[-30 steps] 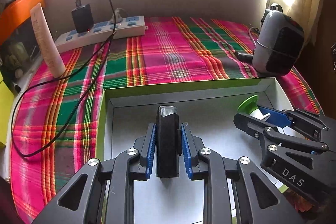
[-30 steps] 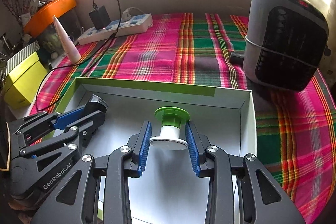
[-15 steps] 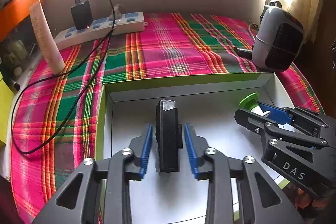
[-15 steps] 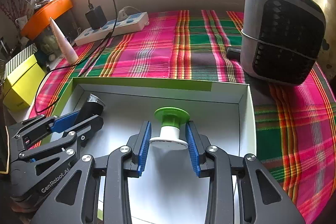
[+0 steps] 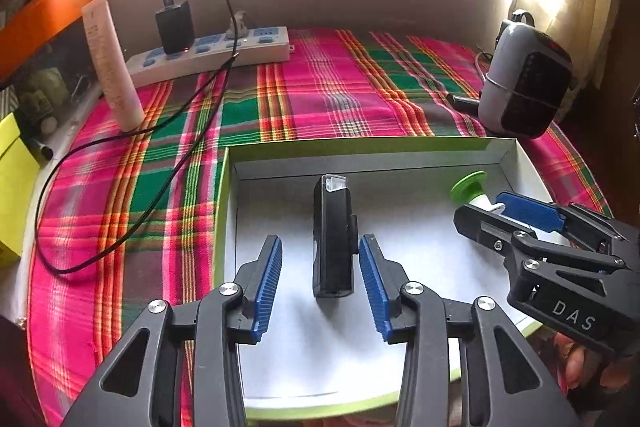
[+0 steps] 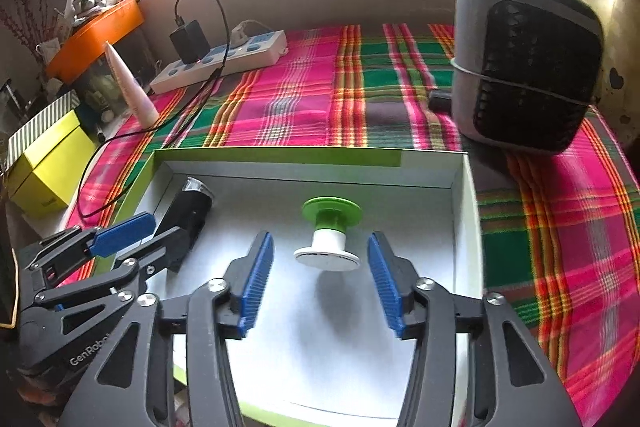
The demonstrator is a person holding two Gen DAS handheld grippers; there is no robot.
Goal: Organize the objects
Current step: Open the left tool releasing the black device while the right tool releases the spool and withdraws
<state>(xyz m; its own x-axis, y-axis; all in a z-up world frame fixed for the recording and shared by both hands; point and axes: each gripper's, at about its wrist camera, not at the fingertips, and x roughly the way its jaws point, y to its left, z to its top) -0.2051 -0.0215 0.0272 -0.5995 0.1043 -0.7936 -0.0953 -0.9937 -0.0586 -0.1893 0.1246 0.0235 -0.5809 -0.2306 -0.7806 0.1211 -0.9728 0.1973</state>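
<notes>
A black oblong device with a clear end lies in the white box with green rim. My left gripper is open, its blue pads either side of the device and clear of it. A green-and-white spool lies on the box floor. My right gripper is open around the spool without touching it. The device also shows in the right wrist view, and the spool in the left wrist view.
The box sits on a plaid cloth. A grey heater stands at the right, a white power strip with black charger and cable at the back, a pink tube at the left, a yellow box beside the table.
Both grippers have opened and let go: the left released the black device, the right released the spool. Both have drawn back slightly; the objects rest in the box.
</notes>
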